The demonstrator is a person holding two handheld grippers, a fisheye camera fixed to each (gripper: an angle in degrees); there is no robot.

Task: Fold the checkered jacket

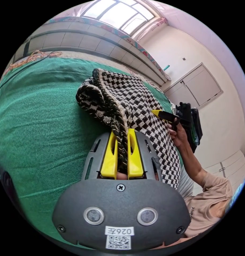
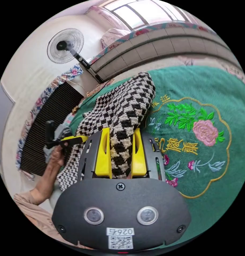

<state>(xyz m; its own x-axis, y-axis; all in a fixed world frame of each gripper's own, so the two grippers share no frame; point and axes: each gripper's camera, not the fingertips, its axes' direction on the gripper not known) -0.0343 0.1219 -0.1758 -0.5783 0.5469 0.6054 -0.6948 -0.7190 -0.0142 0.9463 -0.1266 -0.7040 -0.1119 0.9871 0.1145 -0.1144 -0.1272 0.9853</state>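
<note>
- The checkered jacket is held up above the green bedspread, bunched and draped between the two tools, not lying flat.
- In the left gripper view, the left gripper has both yellow jaws closed on a braided, trimmed edge of the jacket, several layers gathered between them.
- In the right gripper view, the right gripper has its jaws pressed on a thick fold of the check cloth; the bedspread's embroidered flower panel lies just beside it.
- Each view also catches the other tool out at the side, with the person's hand around it.
- The cloth looks like a chunky knit or tweed (soft, thick, fairly heavy for its kind), so it will likely sag and bunch, not slide.
- Holds are probably best taken at the braided edge or the shoulder seams, where the fabric is firmest, keeping it spread while lowering.
</note>
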